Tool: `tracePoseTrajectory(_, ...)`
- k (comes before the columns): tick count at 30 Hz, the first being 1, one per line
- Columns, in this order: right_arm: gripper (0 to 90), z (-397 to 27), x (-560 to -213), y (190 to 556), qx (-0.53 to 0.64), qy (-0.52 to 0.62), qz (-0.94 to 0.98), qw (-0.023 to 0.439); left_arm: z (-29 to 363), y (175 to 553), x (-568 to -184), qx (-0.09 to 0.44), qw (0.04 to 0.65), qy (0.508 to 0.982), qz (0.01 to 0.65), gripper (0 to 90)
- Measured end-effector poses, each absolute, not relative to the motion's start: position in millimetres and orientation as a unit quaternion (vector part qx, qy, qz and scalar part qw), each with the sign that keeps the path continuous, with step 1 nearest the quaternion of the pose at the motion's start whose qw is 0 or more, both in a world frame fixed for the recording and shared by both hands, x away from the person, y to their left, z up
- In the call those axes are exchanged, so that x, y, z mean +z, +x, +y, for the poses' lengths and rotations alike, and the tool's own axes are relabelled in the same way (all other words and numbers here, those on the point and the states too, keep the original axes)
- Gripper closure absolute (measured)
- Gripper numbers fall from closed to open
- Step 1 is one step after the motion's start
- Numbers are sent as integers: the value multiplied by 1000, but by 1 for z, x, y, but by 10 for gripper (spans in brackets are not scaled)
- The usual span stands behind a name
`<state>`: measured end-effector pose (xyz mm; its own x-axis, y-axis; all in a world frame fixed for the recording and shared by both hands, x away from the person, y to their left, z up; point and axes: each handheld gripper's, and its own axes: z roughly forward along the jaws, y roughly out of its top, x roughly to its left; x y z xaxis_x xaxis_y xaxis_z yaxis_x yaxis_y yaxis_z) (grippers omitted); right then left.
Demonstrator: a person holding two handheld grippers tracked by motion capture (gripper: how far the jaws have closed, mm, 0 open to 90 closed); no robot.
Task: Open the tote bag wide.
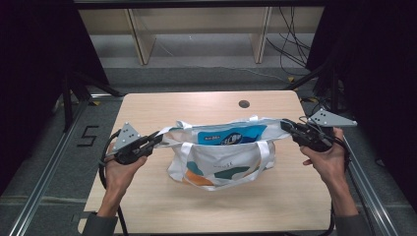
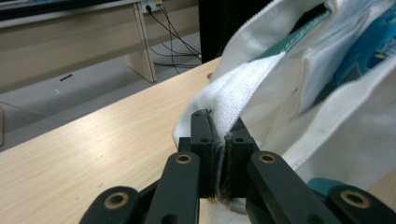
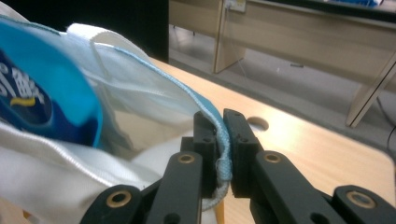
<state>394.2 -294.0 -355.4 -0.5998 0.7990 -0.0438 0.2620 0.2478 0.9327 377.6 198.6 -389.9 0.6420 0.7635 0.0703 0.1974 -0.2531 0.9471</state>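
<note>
Here both tongs (image 1: 158,139) (image 1: 284,125) pinch the tote bag (image 1: 221,164) rim – blue packet (image 1: 231,135) inside – above the table (image 1: 162,105)

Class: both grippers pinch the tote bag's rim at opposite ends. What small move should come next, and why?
Probably lower it a little more, then release. The left gripper and right gripper stretch the tote bag open; its bottom seems to reach the table, and a blue package sits inside.
</note>
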Motion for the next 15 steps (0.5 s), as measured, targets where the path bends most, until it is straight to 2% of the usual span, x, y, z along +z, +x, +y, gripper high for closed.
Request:
tracePoseTrajectory(1, 847, -295, -361, 395, 494, 369, 745, 255, 196, 380, -395, 269, 512, 749, 324, 848)
tracePoseTrajectory(6, 848, -293, -369, 400, 485, 373, 750, 250, 192, 389, -407, 253, 502, 758, 331, 849)
tracePoseTrajectory(9, 847, -292, -373, 404, 476, 365, 755, 264, 189, 397, -416, 245, 494, 766, 332, 849)
tracePoseTrajectory(10, 848, -290, -375, 404, 473, 375, 755, 255, 188, 399, -420, 240, 490, 767, 338, 849)
tracePoseTrajectory(11, 847, -288, -381, 409, 469, 360, 760, 271, 189, 403, -426, 236, 485, 773, 336, 850)
tracePoseTrajectory(15, 847, -282, -393, 412, 445, 368, 774, 259, 189, 411, -445, 220, 465, 784, 349, 851)
